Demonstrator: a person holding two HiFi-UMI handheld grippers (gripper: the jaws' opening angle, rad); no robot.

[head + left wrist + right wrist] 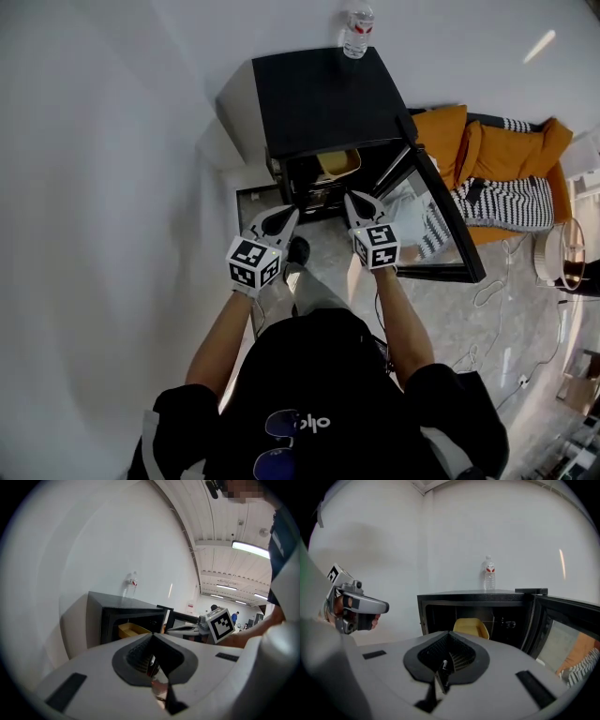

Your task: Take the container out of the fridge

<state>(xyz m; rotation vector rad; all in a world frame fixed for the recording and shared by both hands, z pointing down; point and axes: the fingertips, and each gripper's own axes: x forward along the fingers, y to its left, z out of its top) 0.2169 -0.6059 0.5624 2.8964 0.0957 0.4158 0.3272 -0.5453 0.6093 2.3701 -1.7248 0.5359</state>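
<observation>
A small black fridge [319,94] stands against the white wall with its door [441,225] swung open to the right. Inside it, on a shelf, sits a yellow container [339,163], also visible in the left gripper view [131,630] and the right gripper view [471,626]. My left gripper [291,214] and right gripper [352,199] hover side by side just in front of the opening, both pointing in. Both are shut with nothing between the jaws. Neither touches the container.
A water bottle [357,33] stands on the fridge top at the back. A sofa with orange cushions [497,150] and a striped blanket lies right of the open door. Cables [487,291] trail on the floor at the right. The white wall runs along the left.
</observation>
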